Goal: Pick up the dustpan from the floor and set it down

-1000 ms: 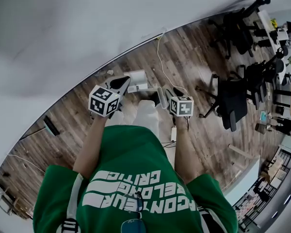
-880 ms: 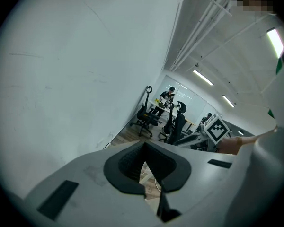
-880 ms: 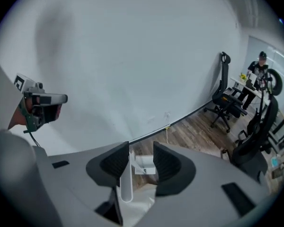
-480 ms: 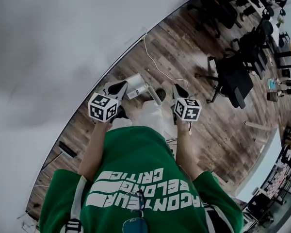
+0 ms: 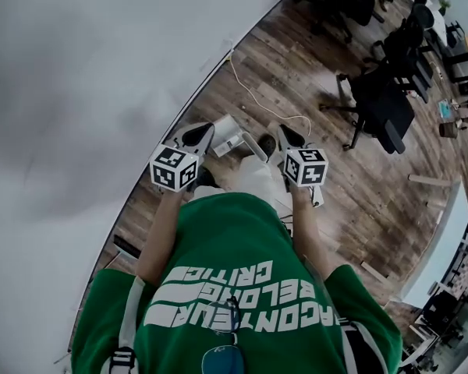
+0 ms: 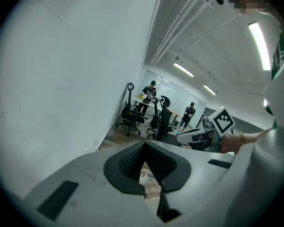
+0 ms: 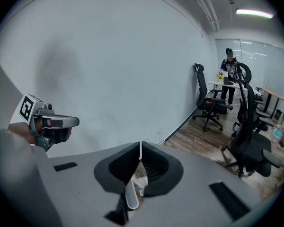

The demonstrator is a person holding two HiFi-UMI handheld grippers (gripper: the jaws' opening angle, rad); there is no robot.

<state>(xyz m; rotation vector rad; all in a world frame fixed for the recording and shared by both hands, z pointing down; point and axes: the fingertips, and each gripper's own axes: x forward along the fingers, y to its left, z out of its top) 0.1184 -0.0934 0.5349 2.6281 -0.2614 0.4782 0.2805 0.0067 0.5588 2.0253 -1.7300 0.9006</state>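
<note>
Lifting the dustpan by its handle

Dustpan (image 5: pixel 228 133) is near the wall (image 5: pixel 101 92), its handle pinched in the closed right gripper (image 5: pixel 286 134). Best to keep it level and lower it slowly. Left gripper (image 5: pixel 198 134), nearer the wall, is closed and empty. One dustpan, two grippers, one cable (image 5: pixel 252 93).

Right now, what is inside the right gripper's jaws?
A white dustpan handle is pinched in the right gripper, whose jaws are closing tight on it. The pan is hidden behind the gripper's body.
</note>
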